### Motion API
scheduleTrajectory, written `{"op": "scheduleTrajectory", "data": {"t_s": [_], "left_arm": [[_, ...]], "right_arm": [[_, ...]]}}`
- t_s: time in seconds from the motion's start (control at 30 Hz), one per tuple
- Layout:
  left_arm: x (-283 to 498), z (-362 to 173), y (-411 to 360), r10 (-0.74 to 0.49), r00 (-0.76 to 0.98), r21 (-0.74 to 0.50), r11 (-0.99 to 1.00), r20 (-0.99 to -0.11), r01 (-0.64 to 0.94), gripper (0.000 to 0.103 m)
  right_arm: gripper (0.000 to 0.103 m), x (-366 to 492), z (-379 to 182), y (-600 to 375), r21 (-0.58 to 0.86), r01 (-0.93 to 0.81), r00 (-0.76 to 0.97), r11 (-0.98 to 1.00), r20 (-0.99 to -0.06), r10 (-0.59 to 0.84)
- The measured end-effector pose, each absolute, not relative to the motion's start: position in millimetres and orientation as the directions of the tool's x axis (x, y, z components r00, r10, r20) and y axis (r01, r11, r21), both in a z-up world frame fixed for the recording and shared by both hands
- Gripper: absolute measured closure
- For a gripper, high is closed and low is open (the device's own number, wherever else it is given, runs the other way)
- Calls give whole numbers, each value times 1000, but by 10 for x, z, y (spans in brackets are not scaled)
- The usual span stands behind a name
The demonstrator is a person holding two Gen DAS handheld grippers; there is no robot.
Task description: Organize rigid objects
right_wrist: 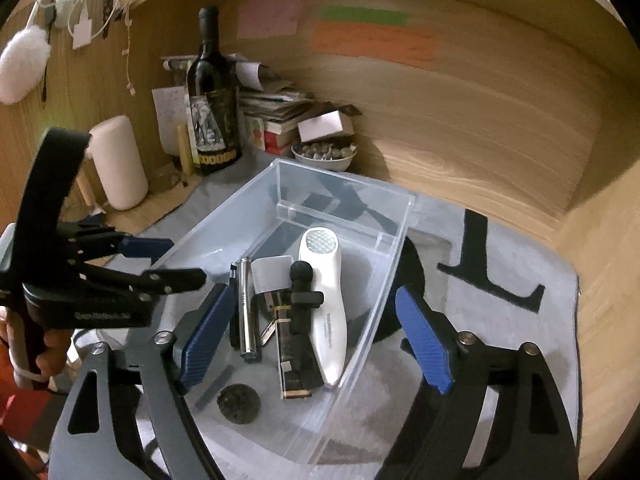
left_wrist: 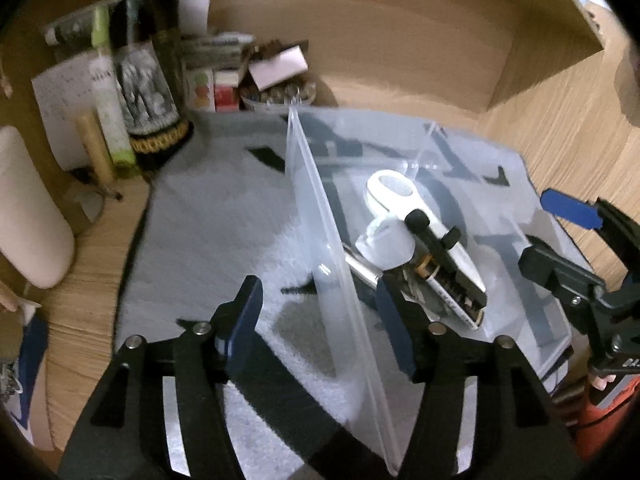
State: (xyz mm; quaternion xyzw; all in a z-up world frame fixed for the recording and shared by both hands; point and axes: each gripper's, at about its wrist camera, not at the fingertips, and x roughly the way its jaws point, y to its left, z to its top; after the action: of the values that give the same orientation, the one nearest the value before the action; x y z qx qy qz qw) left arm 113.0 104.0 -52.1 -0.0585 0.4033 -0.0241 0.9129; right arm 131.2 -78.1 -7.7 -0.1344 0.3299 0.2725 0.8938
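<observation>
A clear plastic bin (right_wrist: 394,236) (left_wrist: 308,184) stands on a grey mat (left_wrist: 216,216). In it lie a white handheld device (right_wrist: 326,300) (left_wrist: 390,192), a black gadget (right_wrist: 300,312), a silver metal cylinder (right_wrist: 247,308), a white cup-like piece (left_wrist: 386,246) and a dark round disc (right_wrist: 239,403). My left gripper (left_wrist: 320,312) is open and straddles the bin's left wall. My right gripper (right_wrist: 316,344) is open and straddles the bin's right wall, over the objects. Both are empty.
A dark wine bottle (right_wrist: 212,96) (left_wrist: 146,60), a white cylinder (right_wrist: 118,162), stacked books (right_wrist: 276,108), a small box (right_wrist: 326,126) and a bowl of small items (right_wrist: 324,154) crowd the back left. Wooden walls (right_wrist: 480,100) enclose the desk.
</observation>
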Motion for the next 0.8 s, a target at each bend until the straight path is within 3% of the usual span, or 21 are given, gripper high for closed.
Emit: {"op": "scheduleTrajectory", "data": {"t_s": [0.07,0.2,0.37,0.47,0.6,0.8], "left_arm": [[1047,-447,1028,-86,701,-121,993,-708,0,31],[839,-301,946,-77,757,-98,995,-649,17,24],[546,-135,807,-71,827,-74,997,-557,35,17],[377,-44,722,-55,865,-53,998,-499,33,7],[183,41,604,-38,902,-18,999,-430,34,2],[-7,69,515,-40,926,-17,999,-375,36,1]], "right_arm": [[20,1264,-43,-832,-50,-560,647,827,-650,399],[19,1119,55,-939,-51,-524,691,850,-609,390],[0,884,182,-1062,-76,-489,756,869,-533,379],[0,745,243,-1121,-80,-479,778,874,-500,381],[0,609,267,-1184,-68,-473,788,878,-478,388],[0,464,244,-1313,-35,-452,804,891,-450,389]]}}
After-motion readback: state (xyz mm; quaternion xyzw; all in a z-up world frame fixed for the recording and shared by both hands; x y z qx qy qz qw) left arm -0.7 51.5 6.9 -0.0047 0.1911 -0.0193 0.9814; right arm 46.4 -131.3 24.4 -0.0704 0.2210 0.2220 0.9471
